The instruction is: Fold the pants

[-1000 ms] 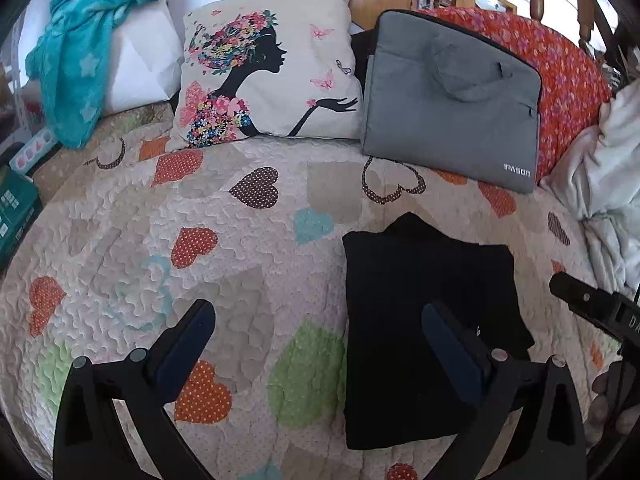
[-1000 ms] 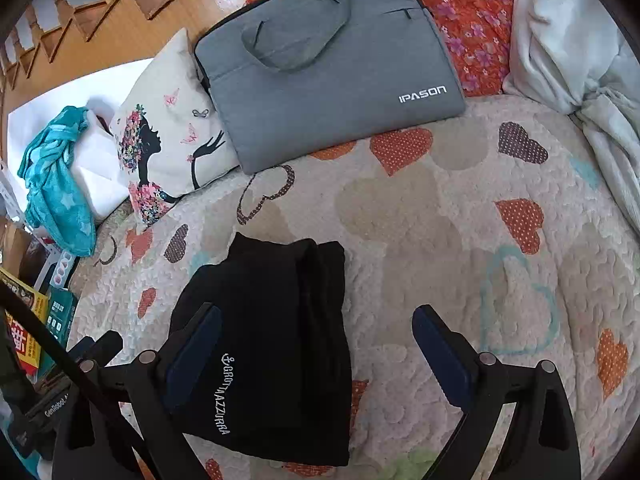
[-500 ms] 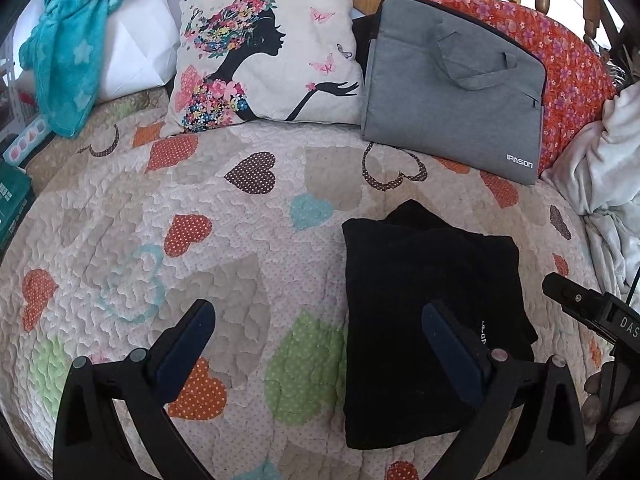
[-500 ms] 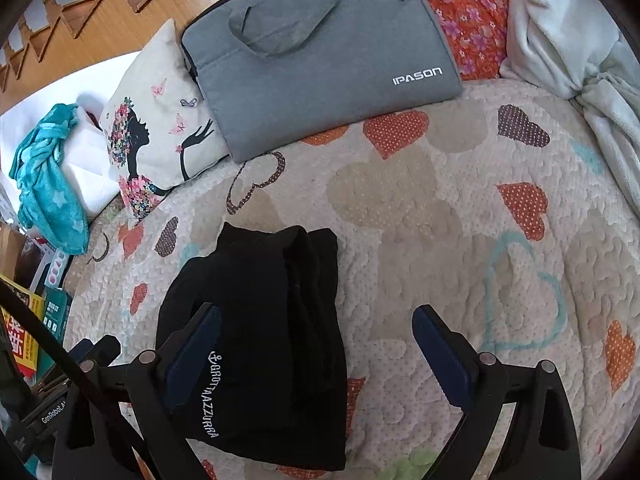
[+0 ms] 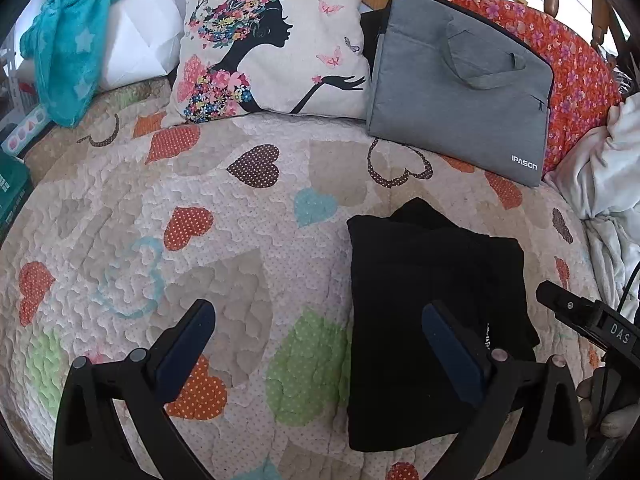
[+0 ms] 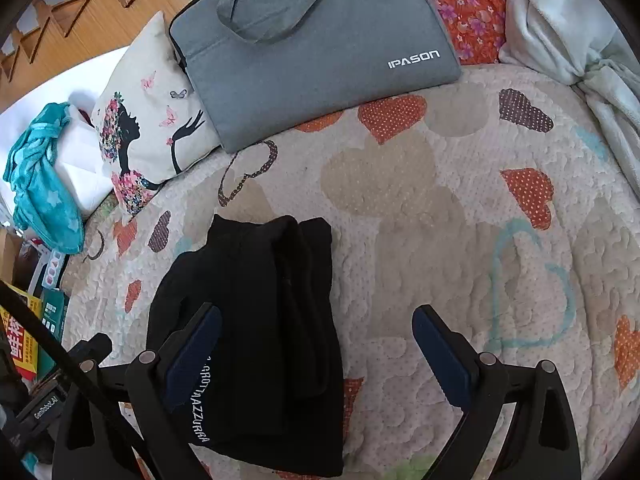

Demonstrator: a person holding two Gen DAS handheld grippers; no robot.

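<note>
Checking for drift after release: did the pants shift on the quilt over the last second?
No. The pants keep the same spot against the green heart and outlined heart; only the camera shifted slightly.

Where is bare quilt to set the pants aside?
Free: the wide quilt left of the pants, below the pillow; also right of the pants, before the white blanket. Crowded: the far edge, with pillow, laptop bag and teal towel.
</note>
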